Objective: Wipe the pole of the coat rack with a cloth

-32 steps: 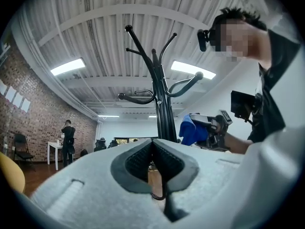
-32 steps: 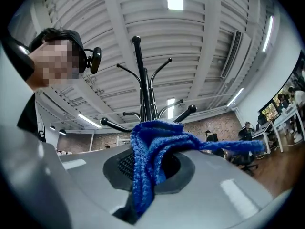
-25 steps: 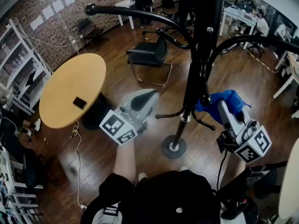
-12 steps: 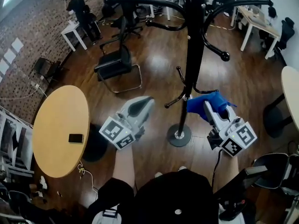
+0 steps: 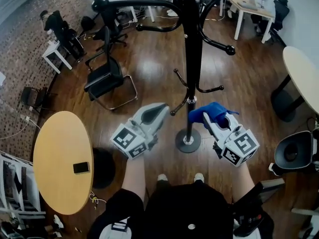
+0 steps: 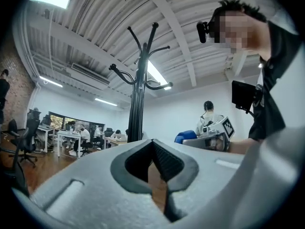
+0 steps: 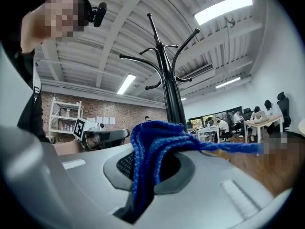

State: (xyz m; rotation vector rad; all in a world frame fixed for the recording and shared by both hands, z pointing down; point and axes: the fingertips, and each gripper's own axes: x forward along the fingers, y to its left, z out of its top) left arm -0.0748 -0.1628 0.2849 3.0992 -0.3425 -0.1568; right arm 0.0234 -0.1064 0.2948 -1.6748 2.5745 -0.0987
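One wood floor (image 5: 244, 83) | left gripper (image 5: 162, 106) fingers (image 6: 167, 162) closed; right gripper (image 5: 206, 117) grips cloth (image 5: 212, 108) beside pole (image 5: 191, 59)

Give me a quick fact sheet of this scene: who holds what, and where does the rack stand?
Left gripper: jaws together, nothing between them
Right gripper: shut on a blue knitted cloth
Black metal coat rack pole: upright, between the two grippers
Cloth and pole: close together; contact unclear
Nearby: round wooden table with a black phone lying on it
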